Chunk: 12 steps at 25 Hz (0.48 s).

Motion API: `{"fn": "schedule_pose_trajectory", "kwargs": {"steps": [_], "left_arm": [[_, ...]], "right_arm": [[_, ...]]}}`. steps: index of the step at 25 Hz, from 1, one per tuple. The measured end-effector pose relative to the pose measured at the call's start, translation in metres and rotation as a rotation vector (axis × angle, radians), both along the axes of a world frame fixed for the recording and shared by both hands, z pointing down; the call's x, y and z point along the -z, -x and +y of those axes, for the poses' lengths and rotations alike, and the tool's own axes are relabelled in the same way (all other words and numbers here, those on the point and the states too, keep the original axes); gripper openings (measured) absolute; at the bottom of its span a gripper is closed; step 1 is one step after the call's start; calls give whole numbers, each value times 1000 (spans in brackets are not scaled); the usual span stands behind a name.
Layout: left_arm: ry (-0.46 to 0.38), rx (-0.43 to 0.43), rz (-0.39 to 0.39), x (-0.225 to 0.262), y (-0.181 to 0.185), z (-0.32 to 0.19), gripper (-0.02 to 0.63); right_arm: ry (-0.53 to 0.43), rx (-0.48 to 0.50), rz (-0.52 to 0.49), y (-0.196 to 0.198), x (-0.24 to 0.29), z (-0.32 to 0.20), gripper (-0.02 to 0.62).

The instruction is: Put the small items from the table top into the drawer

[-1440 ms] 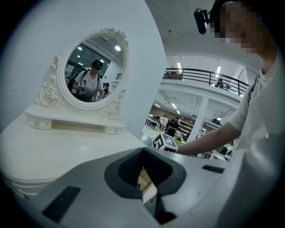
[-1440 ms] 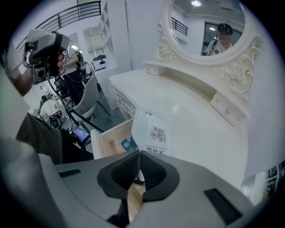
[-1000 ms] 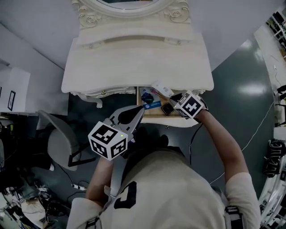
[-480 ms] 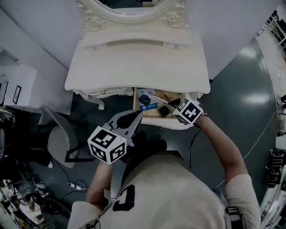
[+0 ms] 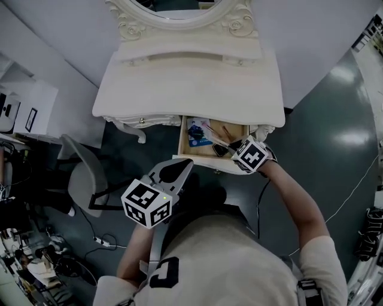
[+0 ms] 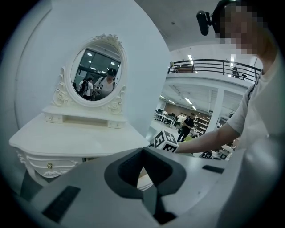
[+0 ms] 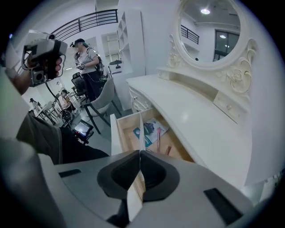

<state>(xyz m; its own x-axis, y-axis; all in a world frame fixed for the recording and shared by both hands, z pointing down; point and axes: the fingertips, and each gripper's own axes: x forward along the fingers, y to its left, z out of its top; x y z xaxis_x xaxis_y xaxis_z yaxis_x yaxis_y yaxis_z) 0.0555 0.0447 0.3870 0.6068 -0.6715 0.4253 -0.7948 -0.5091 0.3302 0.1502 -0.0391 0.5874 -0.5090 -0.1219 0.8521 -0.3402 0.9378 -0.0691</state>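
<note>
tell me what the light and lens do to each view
Head view: dim overall, with glare patches on the floor at right. Left gripper view: fisheye, black corners, a mosaic patch at top right, mirror sharp. Right gripper view: fisheye bends the table edge; a lamp glares in the mirror.

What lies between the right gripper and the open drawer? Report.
A thin white card, clamped edge-on in the right gripper, sticks out over the drawer; right gripper view.
</note>
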Motion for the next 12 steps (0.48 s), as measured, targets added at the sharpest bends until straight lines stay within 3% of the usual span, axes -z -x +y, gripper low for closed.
{"fn": "schedule_pose_trajectory", "kwargs": {"steps": [7, 12], "left_arm": [[12, 24, 4, -5, 8, -8, 57], [37, 9, 33, -15, 21, -25, 57]], "right_arm": [[-20, -28, 56, 6, -18, -23, 29], [-134, -42, 100, 20, -16, -49, 29]]}}
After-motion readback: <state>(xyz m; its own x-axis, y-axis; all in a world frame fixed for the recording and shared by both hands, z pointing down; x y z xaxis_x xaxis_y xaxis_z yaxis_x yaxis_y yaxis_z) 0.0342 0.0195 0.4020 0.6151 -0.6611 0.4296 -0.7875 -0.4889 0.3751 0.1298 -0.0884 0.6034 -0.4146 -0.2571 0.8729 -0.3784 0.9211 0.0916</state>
